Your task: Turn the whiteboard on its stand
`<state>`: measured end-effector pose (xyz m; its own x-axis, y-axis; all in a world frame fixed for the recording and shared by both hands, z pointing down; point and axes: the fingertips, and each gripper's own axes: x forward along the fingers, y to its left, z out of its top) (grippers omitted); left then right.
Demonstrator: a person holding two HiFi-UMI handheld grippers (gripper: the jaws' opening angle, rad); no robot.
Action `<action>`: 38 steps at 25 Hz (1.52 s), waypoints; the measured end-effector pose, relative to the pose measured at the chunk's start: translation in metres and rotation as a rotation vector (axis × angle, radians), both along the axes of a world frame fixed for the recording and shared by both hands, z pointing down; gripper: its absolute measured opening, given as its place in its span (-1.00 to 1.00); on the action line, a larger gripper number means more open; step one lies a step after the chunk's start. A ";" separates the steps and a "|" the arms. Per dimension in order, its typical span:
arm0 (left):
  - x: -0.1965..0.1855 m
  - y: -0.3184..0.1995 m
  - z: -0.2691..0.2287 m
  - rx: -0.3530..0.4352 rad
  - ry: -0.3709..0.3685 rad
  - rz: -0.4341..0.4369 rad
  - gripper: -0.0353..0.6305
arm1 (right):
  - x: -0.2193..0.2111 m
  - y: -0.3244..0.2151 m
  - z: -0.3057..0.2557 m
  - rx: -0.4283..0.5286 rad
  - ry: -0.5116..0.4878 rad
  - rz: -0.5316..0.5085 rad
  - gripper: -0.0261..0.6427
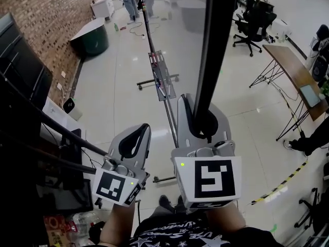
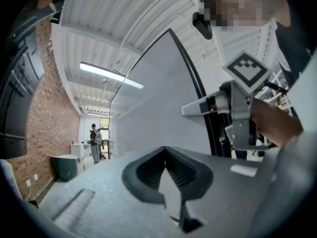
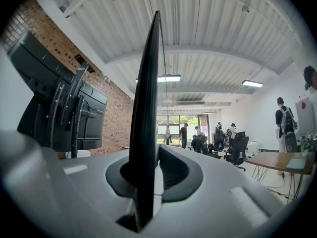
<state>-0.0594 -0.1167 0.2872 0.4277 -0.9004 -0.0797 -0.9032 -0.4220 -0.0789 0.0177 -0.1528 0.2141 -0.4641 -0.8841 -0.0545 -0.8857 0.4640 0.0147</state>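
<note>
Your right hand-held gripper [image 1: 203, 115] is clamped on the whiteboard [image 1: 216, 45] at its black edge, which gives you leverage to swing the board on its stand [image 1: 163, 78] on the floor. Your left hand-held gripper [image 1: 140, 133] is closed and empty just beside the board, free to steady it.

I've got the whiteboard [image 1: 213, 45] edge-on, running from the top centre of the frame down into the right gripper [image 1: 203, 126], whose jaws sit on either side of that edge. The left gripper [image 1: 135, 140] is just to its left, lower centre, apart from the board. The stand [image 1: 160, 76] runs along the floor [image 1: 231, 107], centre frame, left of the board. Brick wall [image 1: 51, 9] is at upper left, with a screen [image 1: 20, 81] below it on the left edge. There's a desk [image 1: 290, 68] at right and a chair [image 1: 253, 22] above it.
</note>
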 end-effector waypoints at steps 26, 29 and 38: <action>0.047 0.085 0.010 -0.008 0.015 0.159 -0.88 | 0.045 0.092 0.017 0.005 0.010 0.016 -0.78; 0.048 0.087 0.006 0.004 0.012 0.124 -0.88 | 0.050 0.107 0.014 0.009 0.012 0.007 -0.78; 0.066 0.089 0.004 0.001 0.014 0.094 -0.88 | 0.050 0.119 0.015 0.013 0.012 -0.017 -0.76</action>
